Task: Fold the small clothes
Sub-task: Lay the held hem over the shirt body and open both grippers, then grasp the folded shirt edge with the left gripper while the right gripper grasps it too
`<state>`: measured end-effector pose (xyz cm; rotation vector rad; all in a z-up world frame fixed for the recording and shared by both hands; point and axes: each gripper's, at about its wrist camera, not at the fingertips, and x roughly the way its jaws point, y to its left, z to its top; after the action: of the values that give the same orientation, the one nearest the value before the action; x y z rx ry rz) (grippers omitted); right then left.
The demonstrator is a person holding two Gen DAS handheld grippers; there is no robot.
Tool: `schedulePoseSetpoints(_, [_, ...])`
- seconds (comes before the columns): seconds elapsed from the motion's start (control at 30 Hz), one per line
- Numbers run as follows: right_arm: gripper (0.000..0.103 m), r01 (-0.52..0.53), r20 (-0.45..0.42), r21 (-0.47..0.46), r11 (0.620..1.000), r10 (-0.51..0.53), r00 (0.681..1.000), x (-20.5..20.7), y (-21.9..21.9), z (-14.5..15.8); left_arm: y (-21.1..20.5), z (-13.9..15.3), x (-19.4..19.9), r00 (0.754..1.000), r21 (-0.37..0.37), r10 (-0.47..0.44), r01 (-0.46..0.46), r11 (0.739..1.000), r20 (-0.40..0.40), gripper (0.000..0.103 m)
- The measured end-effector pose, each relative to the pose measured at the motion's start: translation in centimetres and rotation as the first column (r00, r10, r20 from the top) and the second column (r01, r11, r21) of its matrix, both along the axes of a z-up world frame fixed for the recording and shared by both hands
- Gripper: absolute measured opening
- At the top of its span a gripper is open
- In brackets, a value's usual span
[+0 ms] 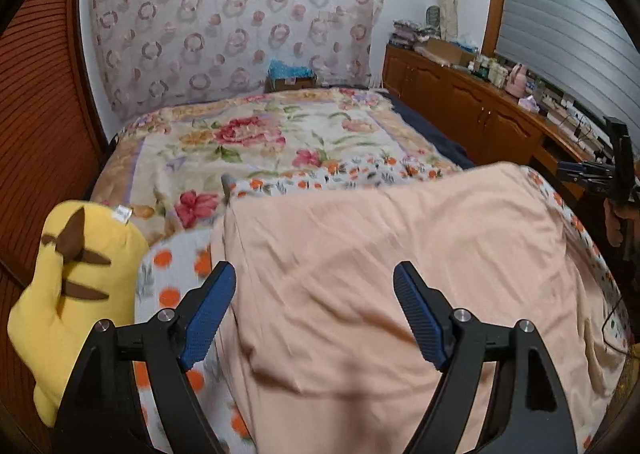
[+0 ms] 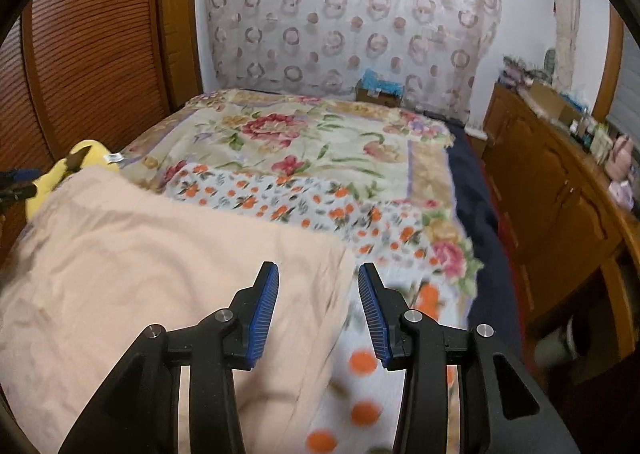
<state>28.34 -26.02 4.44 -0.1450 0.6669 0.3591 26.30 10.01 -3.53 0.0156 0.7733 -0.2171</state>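
Observation:
A peach-coloured garment (image 1: pixel 380 274) lies spread flat on the bed, wrinkled, with straight left and far edges. My left gripper (image 1: pixel 314 278) hovers over its near left part, jaws wide apart and nothing between the blue pads (image 1: pixel 208 314). In the right wrist view the same garment (image 2: pixel 160 274) fills the lower left. My right gripper (image 2: pixel 318 278) hangs over its right edge, jaws partly apart, with no cloth pinched between them. The other gripper shows at the far right edge of the left wrist view (image 1: pixel 600 174), held by a hand.
The bed carries an orange-dotted sheet (image 2: pixel 360 394) and a floral blanket (image 1: pixel 260 142). A yellow plush toy (image 1: pixel 76 294) lies at the bed's left side by a slatted wooden door (image 2: pixel 92 46). A wooden cabinet (image 1: pixel 472 106) with clutter runs along the right.

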Motion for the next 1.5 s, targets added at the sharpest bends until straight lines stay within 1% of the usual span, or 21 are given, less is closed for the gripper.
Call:
schedulePoseSetpoints(0.1, [0.043,-0.013,-0.035,0.031,0.999,0.014,0.999,-2.4,-0.4,0.1,-0.1,-0.8,-1.4,0.999,-0.014,0.005,-0.006,1.000,-0.036,0.082])
schedulePoseSetpoints(0.33, [0.043,-0.049,-0.126,0.075,0.996,0.058,0.990,-5.3,-0.3,-0.3,-0.5,-3.1,-3.4,0.995,-0.019,0.011,-0.013,1.000,-0.104,0.082])
schedulePoseSetpoints(0.43, [0.043,-0.060,-0.158,0.064,0.996,0.070,0.985,-4.9,0.0,-0.6,-0.6,-4.1,-3.4,0.991,-0.019,0.013,-0.016,1.000,-0.130,0.082])
schedulePoseSetpoints(0.6, [0.043,-0.023,-0.209,0.090,0.996,0.041,0.977,-2.6,-0.8,-1.0,-0.5,-4.9,-3.3,0.986,-0.044,0.028,-0.036,0.998,-0.162,0.082])
schedulePoseSetpoints(0.73, [0.043,-0.004,-0.210,0.116,0.993,0.028,0.977,-1.8,-1.5,-0.6,-0.2,-4.9,-3.4,0.985,-0.051,0.032,-0.042,0.998,-0.170,0.081])
schedulePoseSetpoints(0.77, [0.043,-0.004,-0.206,0.118,0.993,0.029,0.978,-1.7,-1.5,-0.6,-0.2,-4.9,-3.4,0.984,-0.056,0.031,-0.041,0.998,-0.173,0.079])
schedulePoseSetpoints(0.83, [0.043,-0.003,-0.197,0.111,0.994,0.025,0.980,-1.6,-1.5,-0.5,0.0,-4.9,-3.3,0.983,-0.083,0.020,-0.036,0.996,-0.183,0.071])
schedulePoseSetpoints(0.9, [0.043,-0.003,-0.188,0.105,0.995,0.022,0.982,-1.5,-1.6,-0.4,0.2,-5.1,-3.2,0.982,-0.100,0.015,-0.034,0.994,-0.188,0.071])
schedulePoseSetpoints(1.03, [0.043,-0.003,-0.178,0.097,0.995,0.021,0.984,-2.1,-1.3,-1.0,0.4,-5.2,-1.9,0.981,-0.074,0.040,-0.055,0.996,-0.190,0.070])
schedulePoseSetpoints(1.1, [0.043,-0.006,-0.173,0.087,0.996,0.021,0.985,-2.3,-0.9,-1.3,0.9,-5.2,-1.2,0.981,-0.090,0.049,-0.067,0.994,-0.190,0.062])
schedulePoseSetpoints(1.13, [0.043,-0.010,-0.170,0.080,0.997,0.024,0.985,-2.2,-0.5,-1.7,1.3,-5.2,-0.8,0.980,-0.099,0.056,-0.076,0.992,-0.190,0.052])
schedulePoseSetpoints(1.17, [0.043,-0.014,-0.166,0.071,0.997,0.026,0.986,-2.1,-0.3,-1.8,1.5,-5.2,-0.6,0.980,-0.108,0.056,-0.078,0.991,-0.191,0.045])
schedulePoseSetpoints(1.2, [0.038,-0.017,-0.161,0.060,0.998,0.027,0.987,-2.0,-0.2,-1.9,1.7,-5.2,-0.3,0.979,-0.119,0.053,-0.077,0.990,-0.195,0.034])
schedulePoseSetpoints(1.23, [0.030,-0.023,-0.159,0.051,0.998,0.031,0.987,-1.8,-0.1,-2.0,1.9,-5.3,0.0,0.979,-0.129,0.051,-0.077,0.989,-0.197,0.022])
schedulePoseSetpoints(1.27, [0.026,-0.033,-0.160,0.047,0.998,0.040,0.986,-1.7,0.0,-2.0,2.0,-5.3,0.1,0.979,-0.133,0.048,-0.075,0.988,-0.198,0.013])
schedulePoseSetpoints(1.3, [0.014,-0.043,-0.158,0.041,0.998,0.049,0.986,-1.7,0.1,-2.0,2.0,-5.3,0.1,0.979,-0.135,0.045,-0.073,0.988,-0.198,0.004])
schedulePoseSetpoints(1.33, [0.006,-0.055,-0.155,0.032,0.998,0.060,0.986,-1.6,0.2,-1.9,2.0,-5.0,0.0,0.982,-0.129,0.046,-0.070,0.989,-0.185,0.003])
schedulePoseSetpoints(1.37, [0.004,-0.065,-0.144,0.021,0.998,0.068,0.987,-1.6,0.2,-1.7,1.9,-4.6,-0.3,0.986,-0.123,0.045,-0.066,0.990,-0.162,0.003])
schedulePoseSetpoints(1.5, [0.004,-0.090,-0.066,0.020,0.996,0.091,0.994,-2.9,0.3,0.6,1.9,-2.1,-1.8,0.996,-0.145,0.040,-0.050,0.988,-0.076,0.003])
